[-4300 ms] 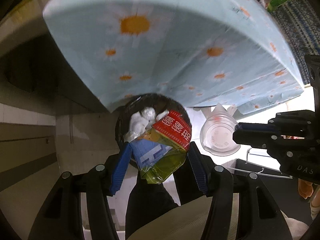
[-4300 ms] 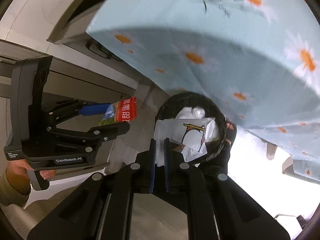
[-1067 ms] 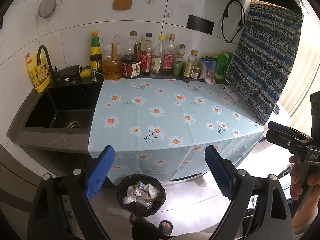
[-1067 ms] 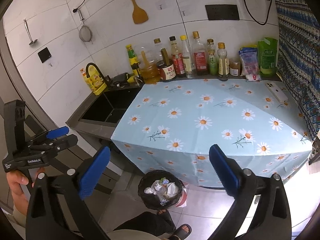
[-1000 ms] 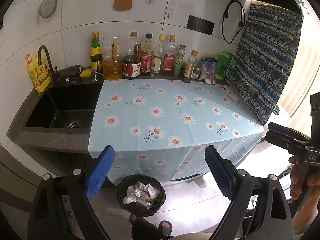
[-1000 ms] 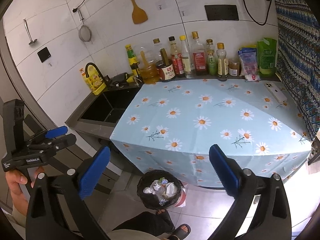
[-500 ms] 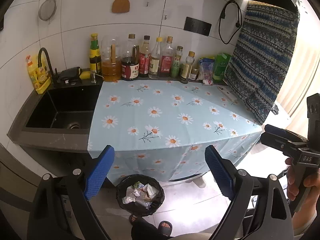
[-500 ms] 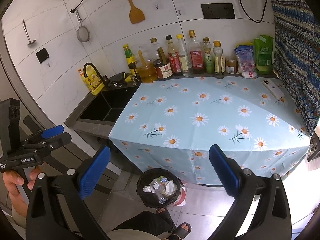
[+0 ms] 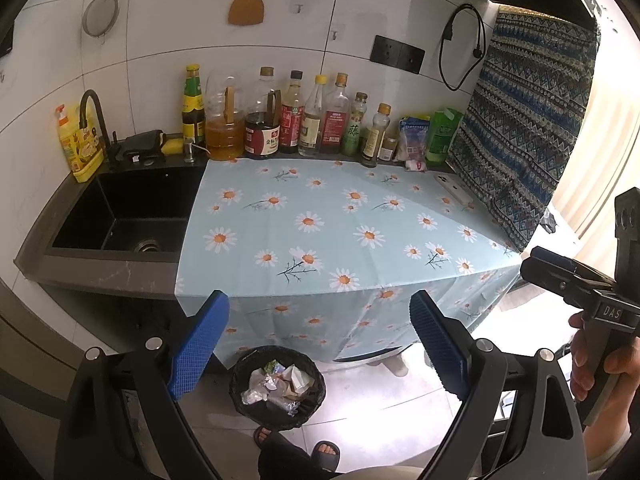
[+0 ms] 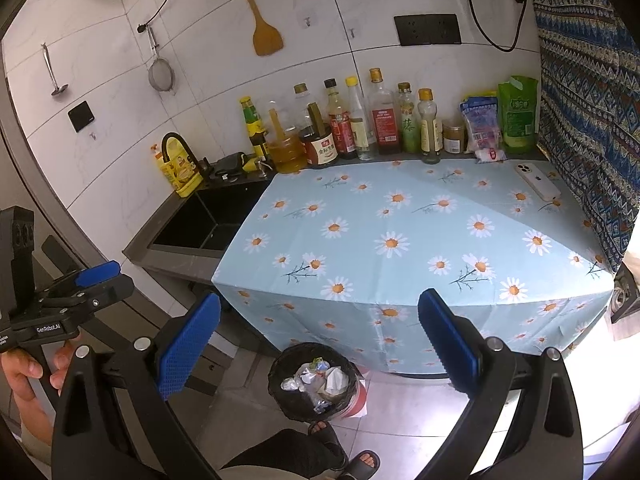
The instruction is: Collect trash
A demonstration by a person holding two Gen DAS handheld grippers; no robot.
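Claws spread wide above the bin

Trash (image 9: 280, 382) lies in the black bin (image 9: 240, 376) on the floor, just in front of the counter (image 9: 108, 276) where the daisy cloth (image 9: 328, 236) hangs over the edge. I hold both tools up and back from it. My left claw (image 9: 318, 346) has its blue pads (image 9: 198, 344) far apart with nothing between them; my right claw (image 10: 318, 344) is spread just as wide and grips nothing. Crumpled wrappers and white paper fill the bin (image 10: 280, 376), and my sandalled feet (image 9: 326, 452) stand just beside it. On the cloth a white phone (image 10: 536, 182) rests near the patterned curtain (image 10: 592, 100). Bottles (image 9: 294, 116) line the wall behind, and the dark sink (image 9: 120, 216) sits to the left.
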